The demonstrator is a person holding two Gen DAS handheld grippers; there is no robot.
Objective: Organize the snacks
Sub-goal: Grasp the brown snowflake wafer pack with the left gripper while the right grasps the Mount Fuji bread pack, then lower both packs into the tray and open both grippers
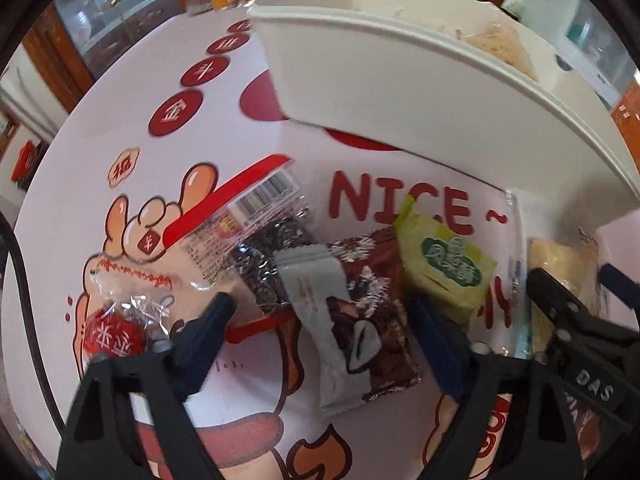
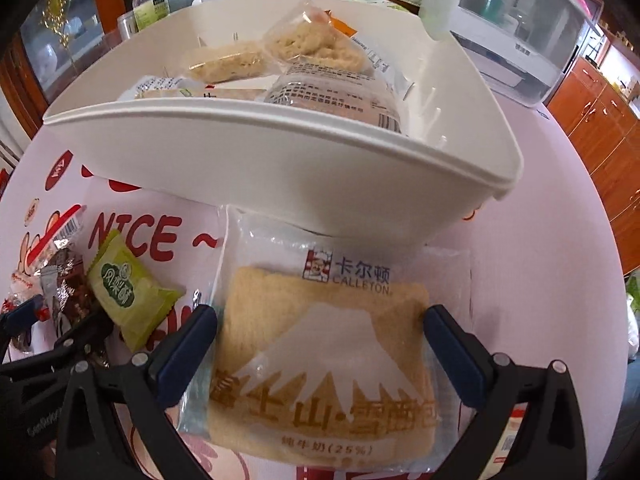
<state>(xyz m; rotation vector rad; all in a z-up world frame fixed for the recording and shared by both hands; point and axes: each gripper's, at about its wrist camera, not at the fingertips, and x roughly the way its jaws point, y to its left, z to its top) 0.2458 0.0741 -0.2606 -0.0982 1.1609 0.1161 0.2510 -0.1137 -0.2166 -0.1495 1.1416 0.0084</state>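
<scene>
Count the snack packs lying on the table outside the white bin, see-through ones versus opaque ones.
See-through: 3 (seed bag, red candy, bread pack)
Opaque: 3 (green packet, brown packet, grey packet)
Total: 6

Both cameras ride just behind their grippers and look steeply down at the table [image 1: 280,132] from close range, facing the white bin [image 1: 400,92] at its far side. The left view sits over the small packets, the right over the bread bag [image 2: 320,340]. They share the bin, the green packet [image 1: 448,264] and the "NICE" lettering [image 2: 132,236], and each catches the other's gripper at its edge.
</scene>
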